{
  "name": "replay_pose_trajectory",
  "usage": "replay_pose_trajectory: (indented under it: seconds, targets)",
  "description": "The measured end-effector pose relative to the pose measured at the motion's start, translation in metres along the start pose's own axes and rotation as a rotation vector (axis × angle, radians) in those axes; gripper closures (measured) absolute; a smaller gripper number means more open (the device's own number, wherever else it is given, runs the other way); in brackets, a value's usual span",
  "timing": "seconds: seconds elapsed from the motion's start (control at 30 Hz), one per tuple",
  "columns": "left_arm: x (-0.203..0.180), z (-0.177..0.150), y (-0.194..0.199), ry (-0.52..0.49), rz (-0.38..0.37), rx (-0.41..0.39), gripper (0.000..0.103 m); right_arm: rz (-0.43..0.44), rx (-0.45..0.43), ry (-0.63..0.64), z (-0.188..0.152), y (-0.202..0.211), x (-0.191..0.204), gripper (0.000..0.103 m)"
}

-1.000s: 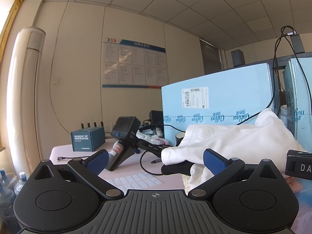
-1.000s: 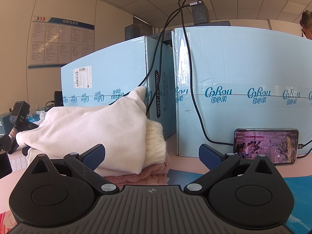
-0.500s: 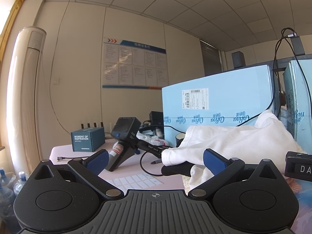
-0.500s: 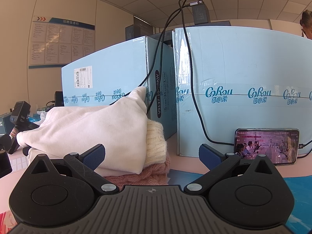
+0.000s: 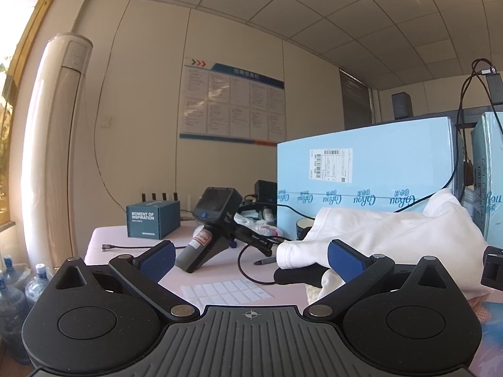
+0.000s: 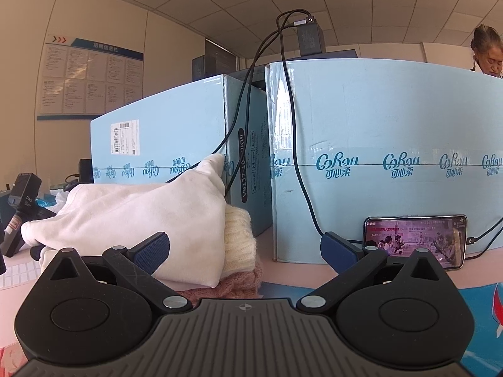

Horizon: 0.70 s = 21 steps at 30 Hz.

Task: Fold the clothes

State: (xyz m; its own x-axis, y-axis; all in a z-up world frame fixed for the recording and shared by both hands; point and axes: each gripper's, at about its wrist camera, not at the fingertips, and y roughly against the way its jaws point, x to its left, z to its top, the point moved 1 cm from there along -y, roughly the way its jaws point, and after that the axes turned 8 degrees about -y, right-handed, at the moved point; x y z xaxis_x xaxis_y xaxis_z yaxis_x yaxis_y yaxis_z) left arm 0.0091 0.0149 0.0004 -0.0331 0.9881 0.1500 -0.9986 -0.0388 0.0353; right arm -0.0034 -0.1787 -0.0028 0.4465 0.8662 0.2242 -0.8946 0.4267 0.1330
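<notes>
1. bottles [image 5: 12, 286] of water stand at the far left edge of the left wrist view, below the table's level.
2. table [image 5: 103, 235] with a pale pink top carries a teal box [image 5: 153, 220] lettered "moment of inspiration", with a black cable [image 5: 125, 246] lying in front of it.
3. just right of that box, a black handheld device [image 5: 213, 216] with a screen leans on its grey handle; a sheet of white labels [image 5: 226, 292] lies nearer the camera.
4. the left gripper [image 5: 251, 259] hovers over the table with its blue-padded fingers [image 5: 344, 259] spread wide apart, holding nothing.
5. the white garment [image 5: 377, 235] lies heaped at the right of the left wrist view, one hem draped over a black object [image 5: 298, 275].
6. in the right wrist view the same white garment [image 6: 132, 216] tops a pile, with a cream knit [image 6: 239, 238] under it and a pink knit [image 6: 226, 286] at the bottom.
7. the right gripper [image 6: 245, 248] is held low in front of that pile, fingers [image 6: 151, 248] wide apart and empty; the left finger overlaps the white cloth in view, though contact cannot be told.
8. two light blue cartons [image 6: 377, 157] stand behind the pile, black cables [image 6: 292, 125] hanging over them.
9. a phone [image 6: 415, 238] with a lit screen leans against the right carton.
</notes>
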Motion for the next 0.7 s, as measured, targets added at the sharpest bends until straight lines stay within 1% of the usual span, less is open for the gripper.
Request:
replay_pose_trajectory:
  seconds: [0.07,0.2,0.23,0.43,0.63,0.7]
  targets:
    - [0.001,0.000,-0.001,0.008,-0.002,0.005,0.000,0.011,0.020,-0.021,0.001,-0.002,-0.003,0.000]
    - [0.001,-0.001,0.000,0.009,-0.004,0.007,0.000,0.042,0.096,-0.036,0.000,-0.010,-0.005,0.000]
    - [0.001,-0.001,0.000,0.009,-0.005,0.007,0.000,0.044,0.100,-0.037,-0.001,-0.009,-0.005,0.000]
    - [0.004,-0.001,0.000,0.028,-0.004,0.003,0.000,0.018,0.060,-0.067,0.001,-0.003,-0.009,0.000]
    - [0.010,-0.001,-0.001,0.065,-0.012,0.007,0.000,0.000,0.102,-0.063,0.007,-0.001,-0.008,0.000]
    - [0.011,-0.001,0.000,0.074,-0.023,-0.003,0.000,-0.021,0.091,-0.066,0.011,0.005,-0.008,0.000]
